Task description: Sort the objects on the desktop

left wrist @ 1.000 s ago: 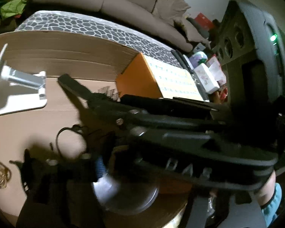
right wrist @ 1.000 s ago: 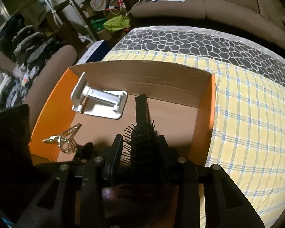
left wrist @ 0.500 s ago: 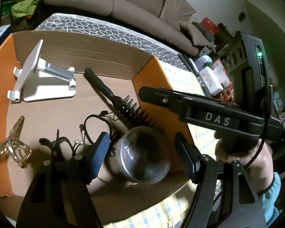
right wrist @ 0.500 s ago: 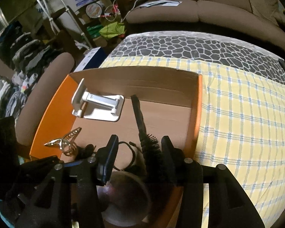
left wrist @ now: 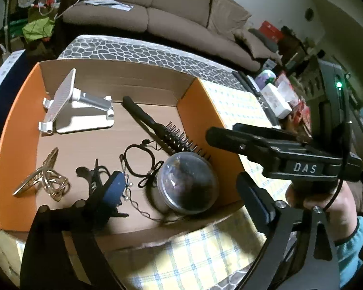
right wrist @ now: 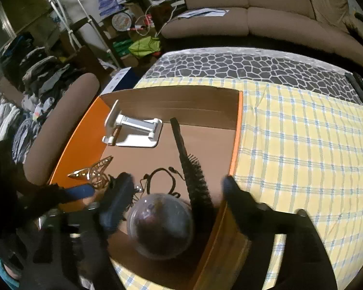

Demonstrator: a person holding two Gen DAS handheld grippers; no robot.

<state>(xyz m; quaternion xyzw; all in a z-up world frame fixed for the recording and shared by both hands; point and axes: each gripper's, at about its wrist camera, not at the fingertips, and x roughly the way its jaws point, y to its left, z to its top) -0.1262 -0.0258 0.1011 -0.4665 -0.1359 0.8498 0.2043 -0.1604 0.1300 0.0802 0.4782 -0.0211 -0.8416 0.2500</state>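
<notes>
Two grippers above one orange-walled cardboard box [left wrist: 17, 125], both with jaws spread wide and gripping nothing: left gripper [left wrist: 179, 188] straddling the domed clear container [left wrist: 187, 183], right gripper [right wrist: 174, 193] over the same corner, its outline blurred. Probably a release just finished, with nothing visible outside the box on the yellow checked cloth [right wrist: 302, 149] to fetch next. For a clean exit: lift straight up, fingers [left wrist: 113, 188] kept clear of the thin cords at 7 o'clock of the dome, no sideways drag against the box wall at 3 o'clock. Inside the box, counted: one white phone stand [left wrist: 75, 111] at 11 o'clock, one black hairbrush [left wrist: 162, 130] running toward 1 o'clock from the dome, one gold hair claw [left wrist: 43, 178] at 9 o'clock, one black hair tie [left wrist: 138, 157] just beside the dome, one dome container, plus one dark clip-like item [left wrist: 89, 174], hard to identify.
</notes>
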